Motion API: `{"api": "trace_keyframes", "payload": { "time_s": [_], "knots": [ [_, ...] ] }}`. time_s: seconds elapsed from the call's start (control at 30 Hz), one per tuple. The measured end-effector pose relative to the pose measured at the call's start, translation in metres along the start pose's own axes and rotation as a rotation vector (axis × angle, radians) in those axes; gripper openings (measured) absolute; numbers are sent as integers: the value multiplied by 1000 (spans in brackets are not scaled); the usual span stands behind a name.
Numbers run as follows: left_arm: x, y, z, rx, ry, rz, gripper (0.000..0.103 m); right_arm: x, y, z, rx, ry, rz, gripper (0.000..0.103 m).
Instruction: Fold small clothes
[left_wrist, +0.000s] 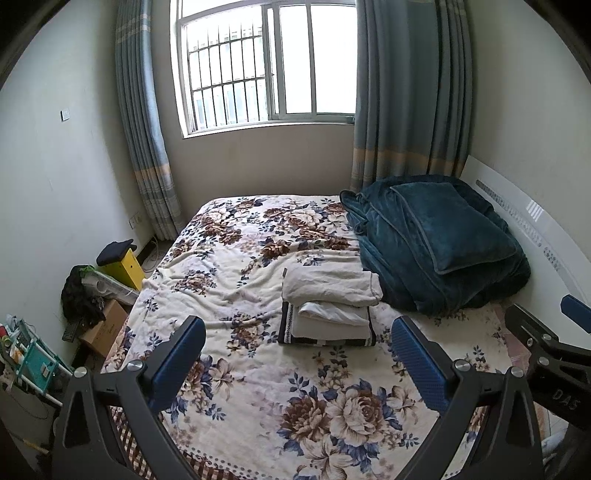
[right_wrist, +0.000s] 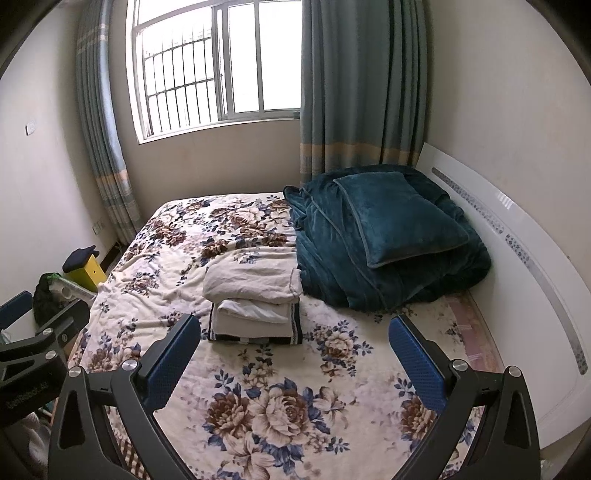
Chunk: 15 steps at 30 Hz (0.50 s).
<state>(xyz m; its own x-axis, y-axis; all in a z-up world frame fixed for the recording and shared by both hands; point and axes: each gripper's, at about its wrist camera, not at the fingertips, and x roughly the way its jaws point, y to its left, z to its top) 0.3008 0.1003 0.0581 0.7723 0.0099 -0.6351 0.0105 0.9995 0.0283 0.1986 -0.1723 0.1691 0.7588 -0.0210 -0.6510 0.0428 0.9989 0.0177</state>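
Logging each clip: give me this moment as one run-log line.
left claw: open, empty, above bed | right claw: open, empty | folded clothes: stacked on floral blanket, beside teal bedding | no contact

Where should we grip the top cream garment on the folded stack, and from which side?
Probably the hemmed edge at the right end of the top cream garment: it overhangs the stack slightly, so a finger can slip under. Come from the near right, low over the floral blanket, avoiding the teal quilt beside it. Both the left gripper and right gripper are open and empty.
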Motion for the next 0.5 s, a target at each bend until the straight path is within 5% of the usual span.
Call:
{"api": "trace_keyframes", "payload": {
  "time_s": [0.5],
  "knots": [
    [-7,-3,0,-2,-17,7,103,-8,2,0,13,-16,0,103]
  ]
}}
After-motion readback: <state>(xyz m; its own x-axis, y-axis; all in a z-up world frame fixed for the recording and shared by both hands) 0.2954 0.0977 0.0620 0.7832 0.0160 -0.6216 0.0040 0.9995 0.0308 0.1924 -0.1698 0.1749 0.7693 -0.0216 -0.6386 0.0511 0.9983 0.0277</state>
